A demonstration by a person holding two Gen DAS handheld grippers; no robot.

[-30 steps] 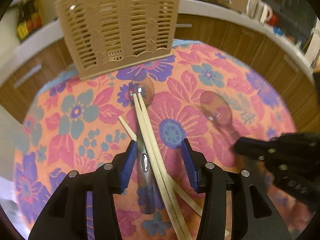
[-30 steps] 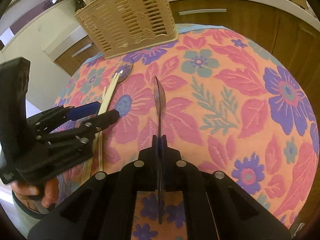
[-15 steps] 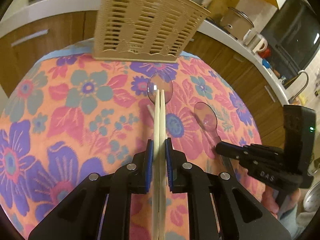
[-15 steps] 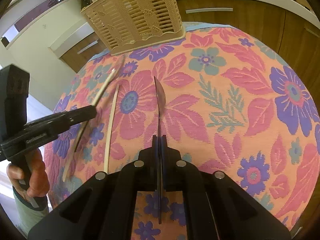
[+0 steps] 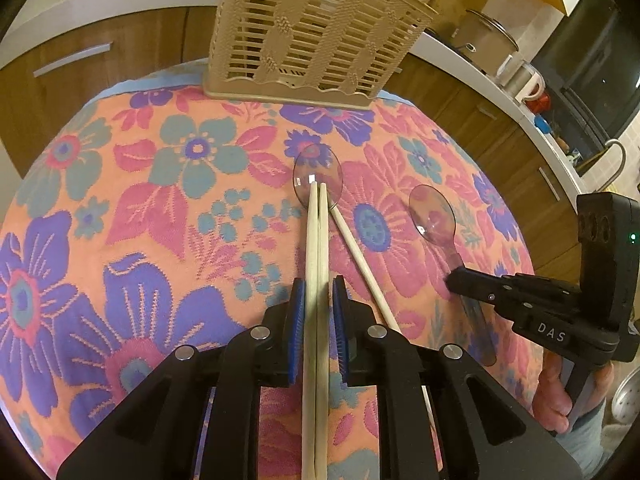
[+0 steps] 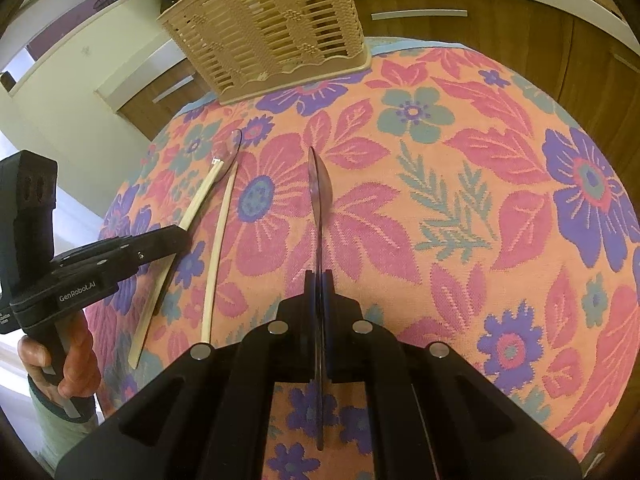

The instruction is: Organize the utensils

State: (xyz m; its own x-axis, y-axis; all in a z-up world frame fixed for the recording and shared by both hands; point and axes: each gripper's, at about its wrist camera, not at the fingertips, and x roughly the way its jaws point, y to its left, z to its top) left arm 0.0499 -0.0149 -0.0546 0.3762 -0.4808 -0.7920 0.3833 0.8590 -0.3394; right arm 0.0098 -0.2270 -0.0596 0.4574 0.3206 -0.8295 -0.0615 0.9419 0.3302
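My left gripper is shut on a pair of pale wooden chopsticks, which run straight out between its blue pads. Their tips hang over the bowl of a clear plastic spoon that lies on the floral cloth. A third chopstick lies loose just to the right. My right gripper is shut on a second clear spoon, held edge-on with its bowl forward. The beige slatted utensil basket stands upright at the far edge of the table, beyond both grippers.
The table is covered by an orange cloth with pink and purple flowers. Wooden cabinets and a white counter with pots and a kettle curve behind it. A hand grips the left gripper's handle at the table's left edge.
My left gripper's jaws have shut on the two chopsticks and the gripper has rolled and shifted sideways. One chopstick stayed on the cloth. The right gripper and its spoon have kept still.
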